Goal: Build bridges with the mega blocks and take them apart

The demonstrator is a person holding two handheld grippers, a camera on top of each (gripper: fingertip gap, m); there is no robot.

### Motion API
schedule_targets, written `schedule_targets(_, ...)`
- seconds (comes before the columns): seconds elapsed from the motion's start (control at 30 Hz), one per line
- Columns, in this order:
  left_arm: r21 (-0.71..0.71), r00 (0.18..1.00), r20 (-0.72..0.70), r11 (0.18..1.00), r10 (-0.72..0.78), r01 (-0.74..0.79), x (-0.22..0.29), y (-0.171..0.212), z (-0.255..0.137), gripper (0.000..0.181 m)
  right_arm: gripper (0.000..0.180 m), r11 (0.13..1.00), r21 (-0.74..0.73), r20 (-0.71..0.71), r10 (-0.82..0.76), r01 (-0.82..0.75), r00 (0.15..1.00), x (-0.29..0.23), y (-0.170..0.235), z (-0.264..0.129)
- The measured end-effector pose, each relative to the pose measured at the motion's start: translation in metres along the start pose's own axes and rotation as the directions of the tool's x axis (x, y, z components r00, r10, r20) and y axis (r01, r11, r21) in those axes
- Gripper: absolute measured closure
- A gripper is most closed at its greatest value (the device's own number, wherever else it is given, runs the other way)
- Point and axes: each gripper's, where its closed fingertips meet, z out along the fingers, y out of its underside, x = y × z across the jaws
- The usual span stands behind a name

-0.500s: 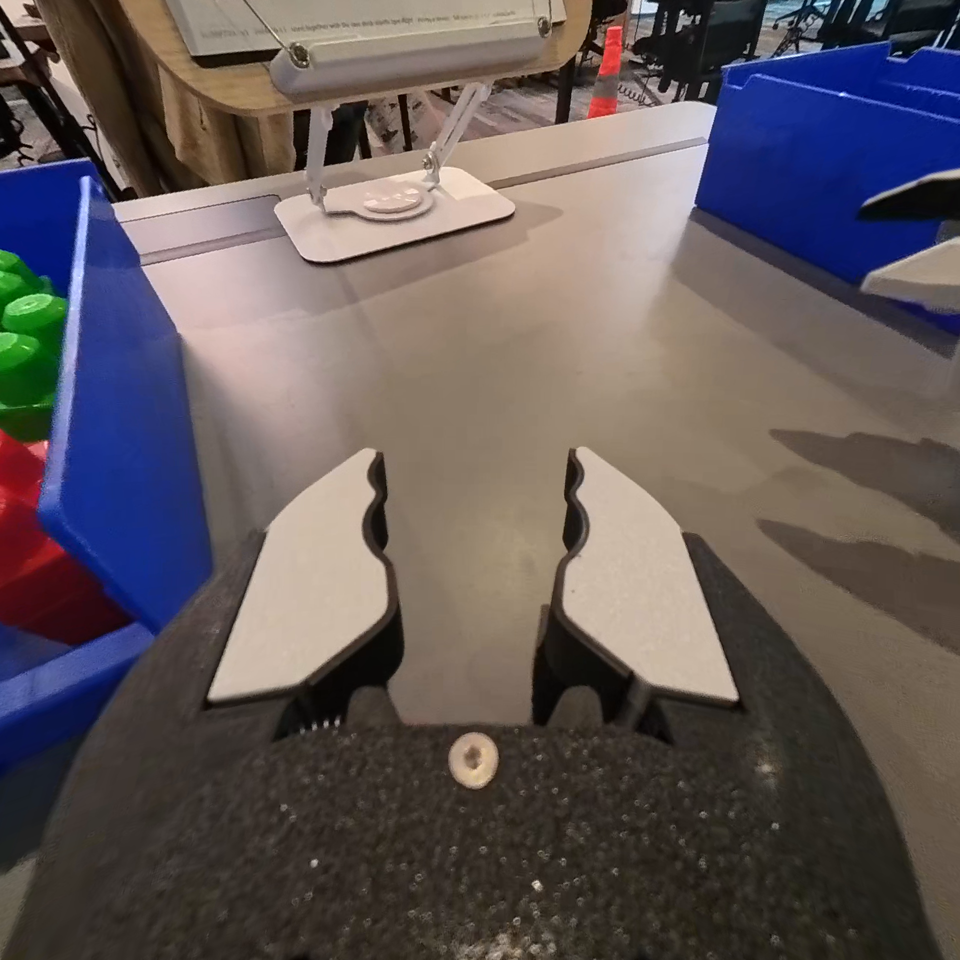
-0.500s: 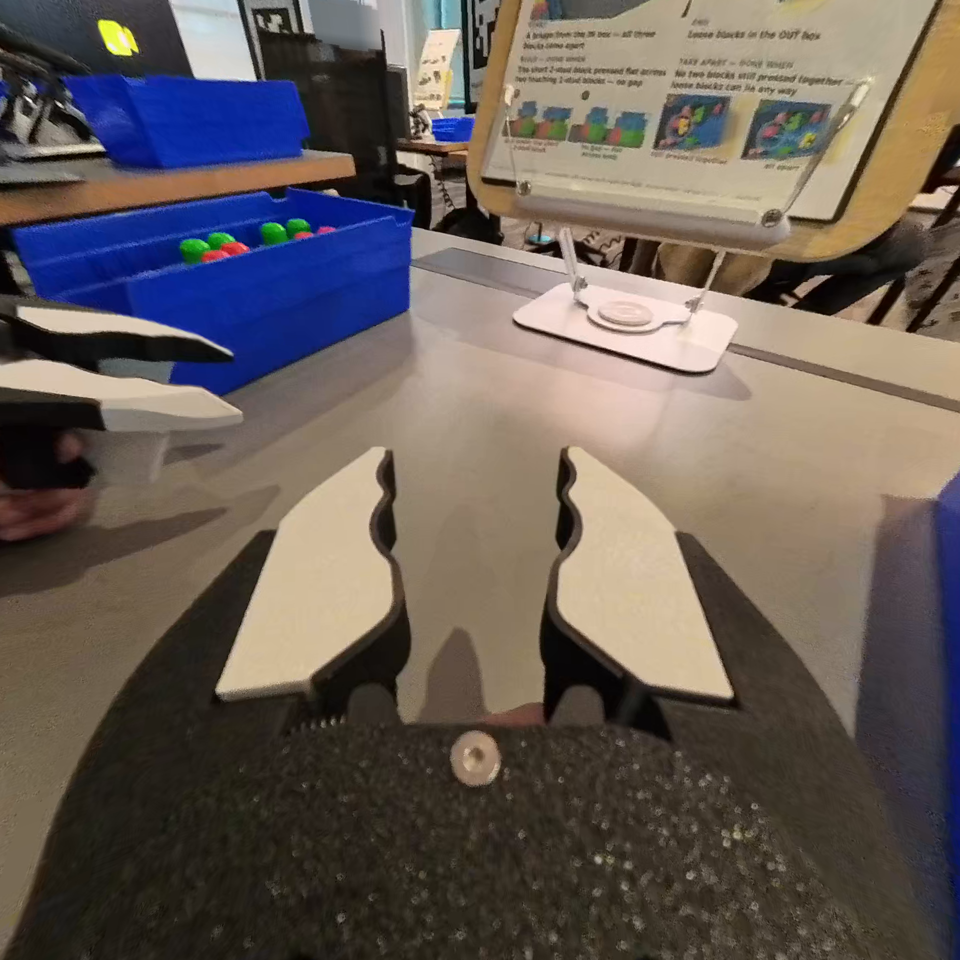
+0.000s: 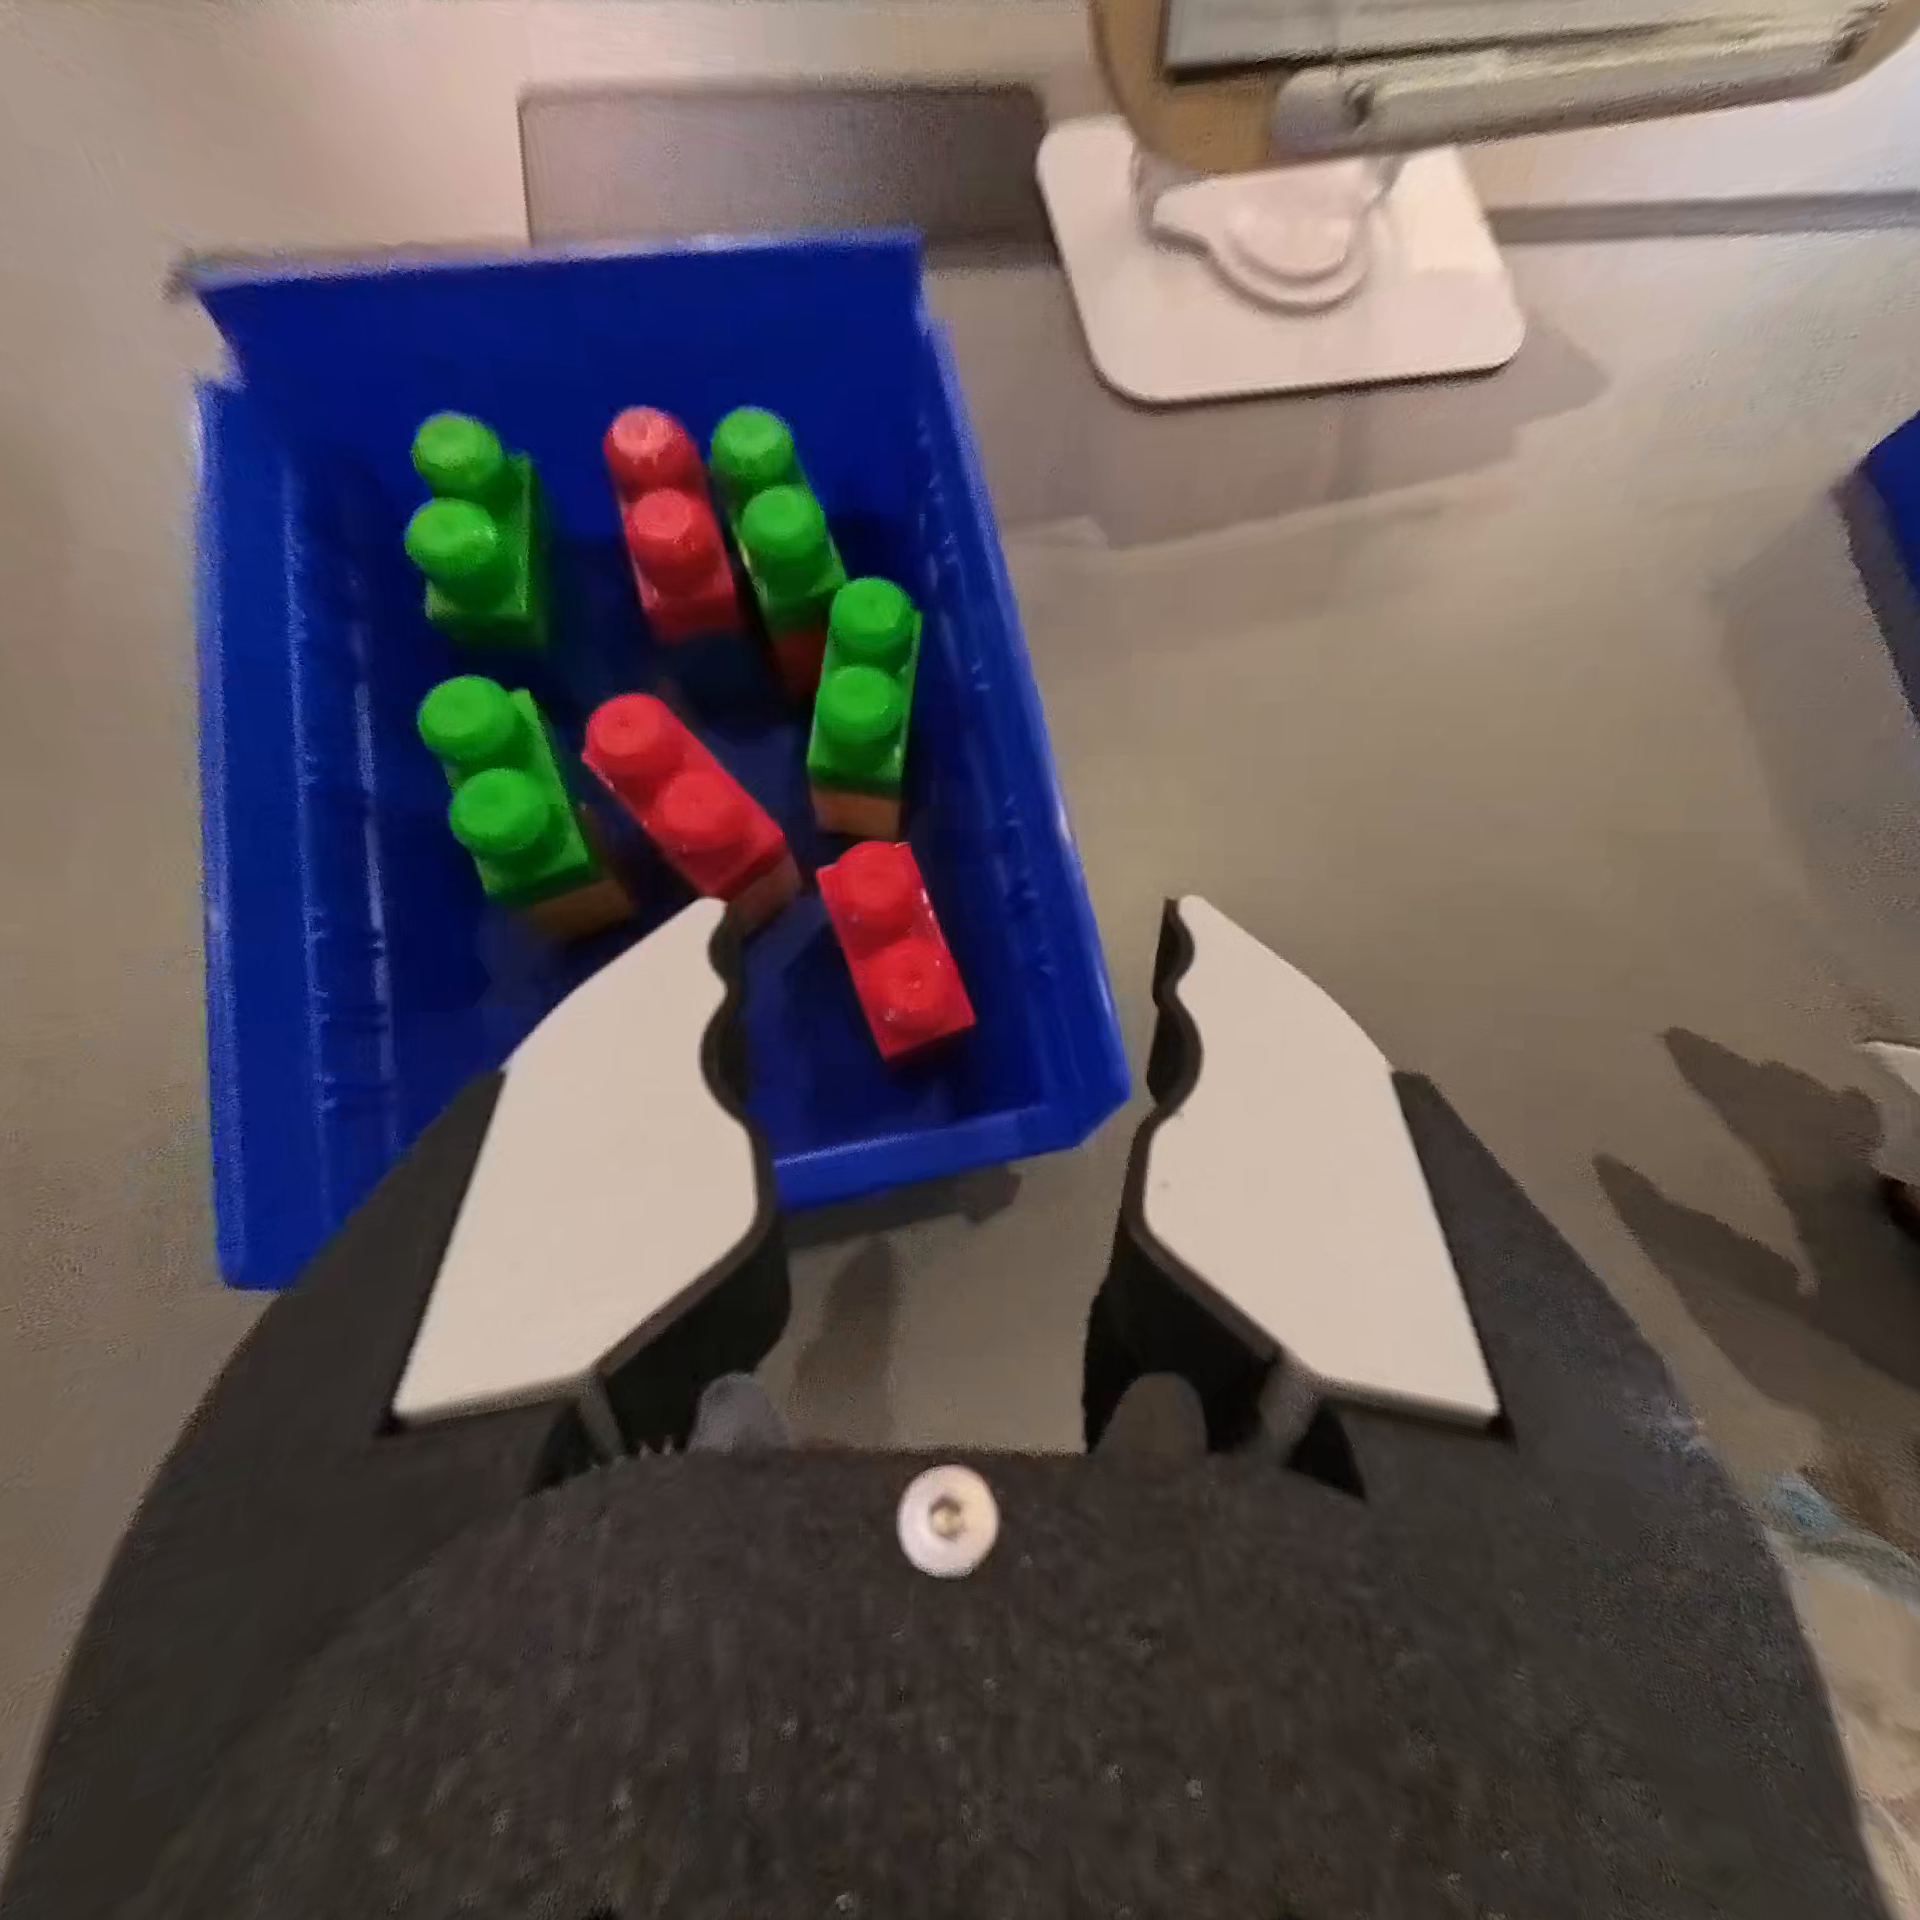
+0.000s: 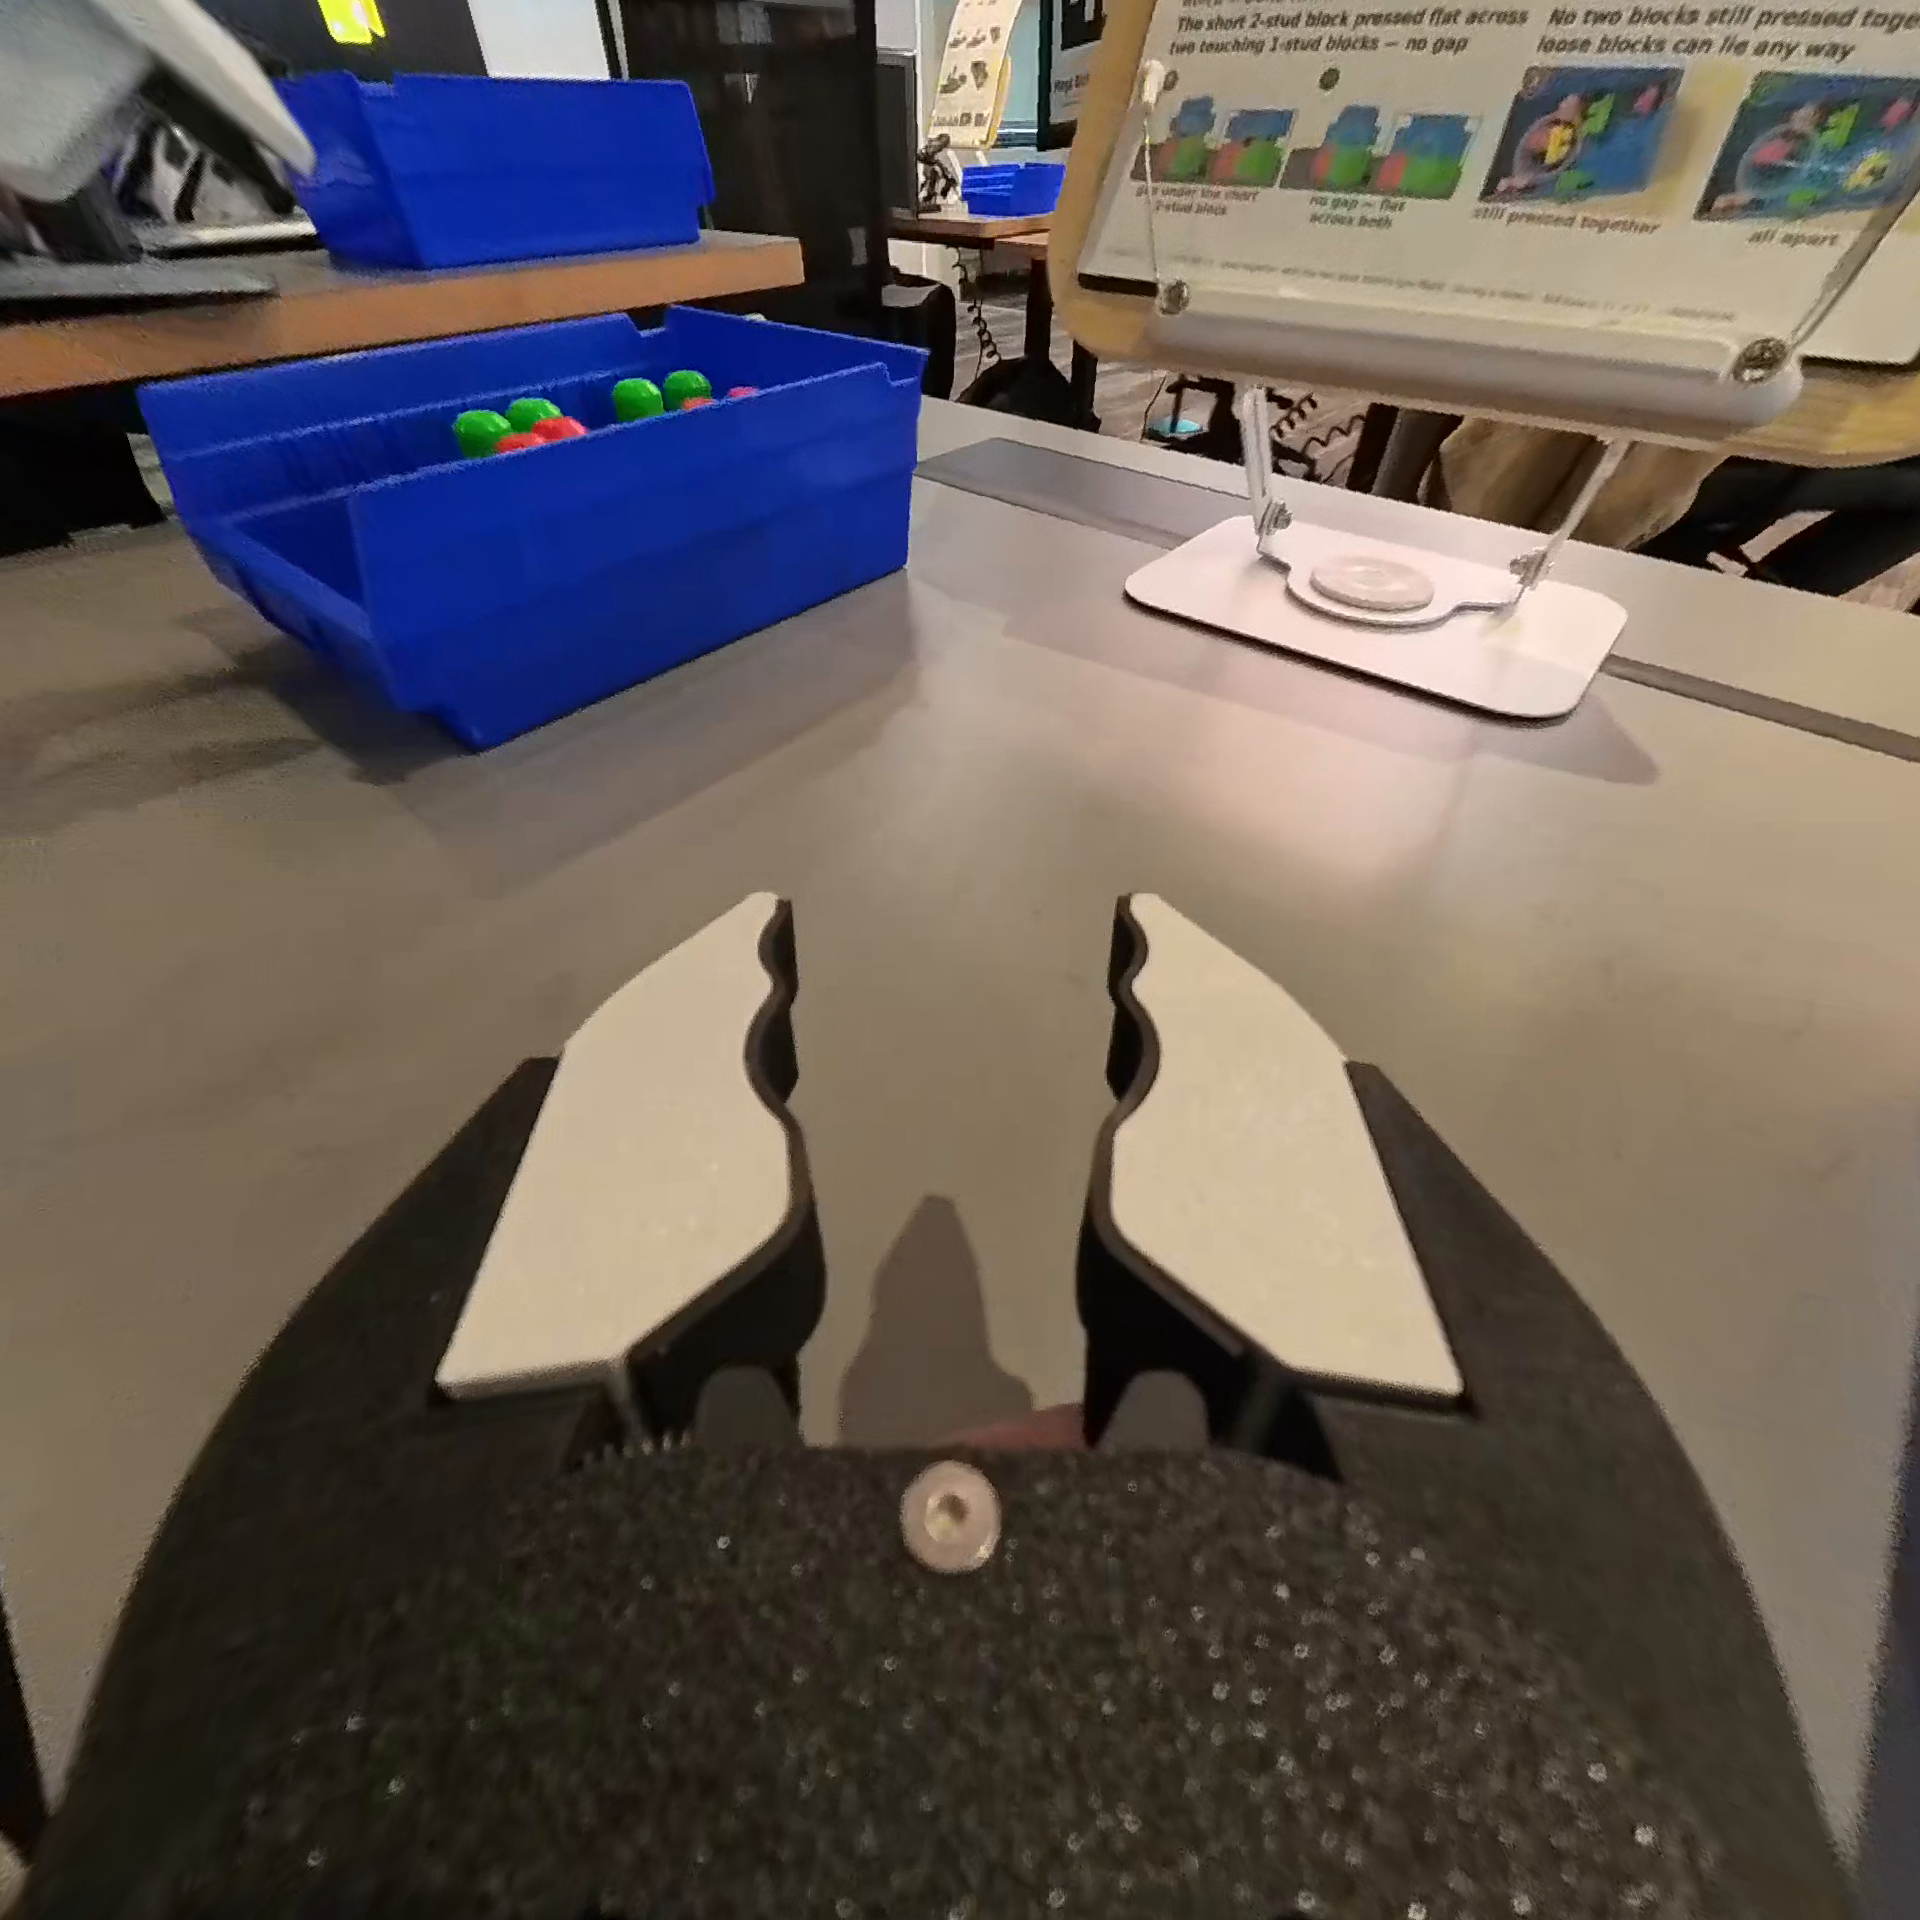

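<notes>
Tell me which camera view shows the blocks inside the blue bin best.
The left wrist view: it looks down into the blue bin, so whole green and red blocks show. The right wrist view sees the bin side-on, with only block tops above its wall.

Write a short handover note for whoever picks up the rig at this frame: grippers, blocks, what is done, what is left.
Left gripper: open, empty, poised above the near right corner of the blue bin.
Right gripper: open, empty, over bare grey table.
Blocks: all seen ones sit in the blue bin, four green-topped and four red-topped; the nearest to the left gripper is a red block. Some show another colour underneath, so they may be stacked.
Done: no bridge on the table.
Left: lift blocks out, build the bridges, take them apart.
</notes>
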Motion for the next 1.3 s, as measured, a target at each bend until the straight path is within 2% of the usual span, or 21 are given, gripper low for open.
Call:
schedule_targets(0.07, -0.082, 0.998, -0.045, 0.996, -0.045, 0.041, 0.0, 0.001, 0.01, 0.112, 0.122, 1.0, -0.004, -0.011, -0.026, 0.026, 1.0, 0.001, 0.0, 0.001)
schedule_targets(0.2, -0.255, 0.995, -0.006, 0.962, -0.099, 0.095, -0.01, 0.022, 0.047, 0.12, 0.122, 1.0, -0.006, 0.011, -0.006, 0.006, 1.0, -0.002, 0.001, 0.001)
schedule_targets(0.3, -0.36, 0.991, 0.071, 0.924, -0.111, 0.129, -0.022, 0.045, 0.07, 0.12, 0.122, 1.0, 0.0, 0.03, 0.012, -0.012, 0.999, -0.005, -0.002, -0.002)
schedule_targets(0.43, -0.405, 0.983, 0.146, 0.901, -0.108, 0.159, -0.032, 0.061, 0.088, 0.127, 0.122, 1.0, 0.019, 0.023, -0.001, 0.0, 1.0, -0.003, -0.009, -0.008)
schedule_targets(0.57, -0.459, 0.984, 0.155, 0.876, -0.089, 0.151, -0.026, 0.077, 0.103, 0.128, 0.123, 1.0, 0.023, 0.021, 0.005, -0.006, 1.0, 0.001, -0.011, -0.009)
schedule_targets(0.63, -0.464, 0.986, 0.161, 0.879, -0.036, 0.108, -0.026, 0.079, 0.105, 0.144, 0.123, 1.0, 0.02, 0.02, 0.008, -0.009, 1.0, 0.003, -0.011, -0.01)
schedule_targets(0.73, -0.41, 0.978, 0.201, 0.911, 0.052, 0.035, -0.034, 0.064, 0.094, 0.144, 0.125, 1.0, 0.014, 0.018, 0.004, -0.004, 1.0, 0.004, -0.009, -0.01)
schedule_targets(0.87, -0.315, 0.992, 0.09, 0.948, 0.084, -0.051, -0.017, 0.038, 0.063, 0.145, 0.126, 1.0, -0.01, 0.027, 0.01, -0.01, 1.0, 0.005, -0.002, -0.005)
schedule_targets(1.03, 0.049, 0.962, -0.117, 0.969, 0.245, -0.241, 0.036, -0.009, 0.008, 0.144, 0.129, 1.0, -0.006, 0.054, 0.026, -0.026, 0.998, 0.005, 0.001, -0.003)
schedule_targets(1.1, 0.224, 0.911, -0.294, 0.947, 0.291, -0.23, 0.078, -0.017, -0.011, 0.145, 0.129, 0.998, 0.017, 0.094, 0.06, -0.062, 0.994, 0.003, -0.002, -0.004)
schedule_targets(1.17, 0.332, 0.824, -0.466, 0.927, 0.322, -0.175, 0.117, -0.014, -0.023, 0.145, 0.13, 0.994, 0.042, 0.143, 0.092, -0.099, 0.985, 0.002, -0.005, -0.005)
schedule_targets(1.3, 0.381, 0.63, -0.688, 0.918, 0.36, -0.109, 0.174, 0.015, -0.013, 0.145, 0.13, 0.976, 0.087, 0.267, 0.171, -0.201, 0.948, -0.004, -0.015, -0.01)
